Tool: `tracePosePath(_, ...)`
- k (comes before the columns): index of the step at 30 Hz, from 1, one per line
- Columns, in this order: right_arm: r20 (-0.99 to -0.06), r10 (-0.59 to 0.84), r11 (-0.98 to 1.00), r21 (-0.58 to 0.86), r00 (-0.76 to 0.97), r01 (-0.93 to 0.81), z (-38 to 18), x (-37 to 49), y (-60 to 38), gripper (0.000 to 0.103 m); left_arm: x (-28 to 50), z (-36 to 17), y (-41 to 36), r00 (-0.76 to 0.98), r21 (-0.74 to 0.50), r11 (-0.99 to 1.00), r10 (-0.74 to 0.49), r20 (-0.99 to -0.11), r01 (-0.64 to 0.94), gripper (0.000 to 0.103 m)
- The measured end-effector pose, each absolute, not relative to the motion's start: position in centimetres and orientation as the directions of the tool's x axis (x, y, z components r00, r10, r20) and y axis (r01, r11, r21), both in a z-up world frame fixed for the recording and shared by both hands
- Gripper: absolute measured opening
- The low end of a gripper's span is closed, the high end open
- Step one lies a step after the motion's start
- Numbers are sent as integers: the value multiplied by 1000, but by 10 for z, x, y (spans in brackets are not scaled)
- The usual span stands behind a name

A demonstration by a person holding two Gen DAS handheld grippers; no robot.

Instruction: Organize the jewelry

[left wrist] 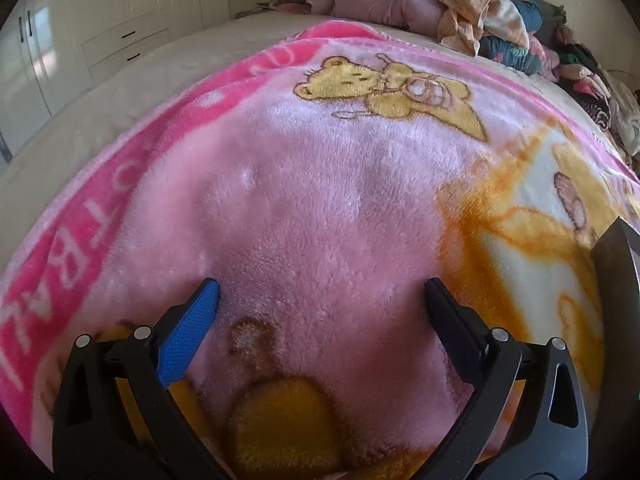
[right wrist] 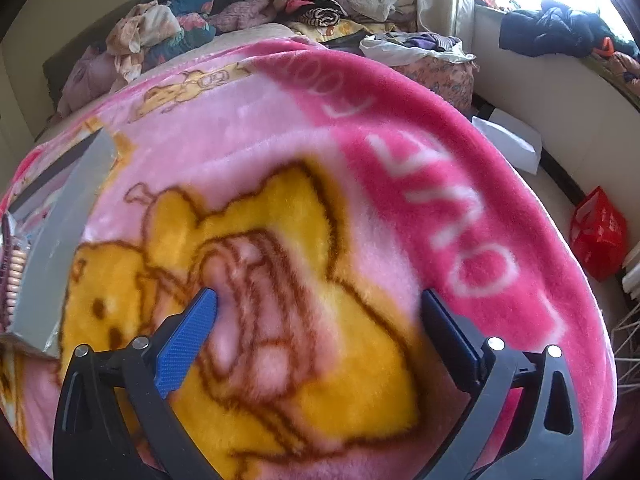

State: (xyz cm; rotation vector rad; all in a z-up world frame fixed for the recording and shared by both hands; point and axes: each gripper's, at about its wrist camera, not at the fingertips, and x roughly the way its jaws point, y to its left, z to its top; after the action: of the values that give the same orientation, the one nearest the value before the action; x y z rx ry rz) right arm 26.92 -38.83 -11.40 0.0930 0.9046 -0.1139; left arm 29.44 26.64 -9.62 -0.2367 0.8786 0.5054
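Note:
My left gripper (left wrist: 320,292) is open and empty, low over a pink fleece blanket (left wrist: 312,208) with bear prints. A dark box edge (left wrist: 616,280) shows at the far right of the left wrist view. My right gripper (right wrist: 320,300) is open and empty over the same blanket (right wrist: 400,128). At the far left of the right wrist view stands a clear-walled jewelry box (right wrist: 68,220), and a beaded bracelet (right wrist: 16,272) shows in it. No jewelry lies between either pair of fingers.
Piled clothes (left wrist: 472,12) lie at the head of the bed, also in the right wrist view (right wrist: 320,4). White cupboards (left wrist: 120,20) stand to the left. A red bag (right wrist: 598,232) and white paper (right wrist: 508,140) lie on the floor right of the bed.

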Motion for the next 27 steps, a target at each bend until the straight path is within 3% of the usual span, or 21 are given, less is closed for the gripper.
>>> tracePosePath(27, -781, -64, 990, 27, 621, 136, -112, 266, -388, 98, 292, -101, 264, 534, -3, 859, 316, -784, -512, 93)
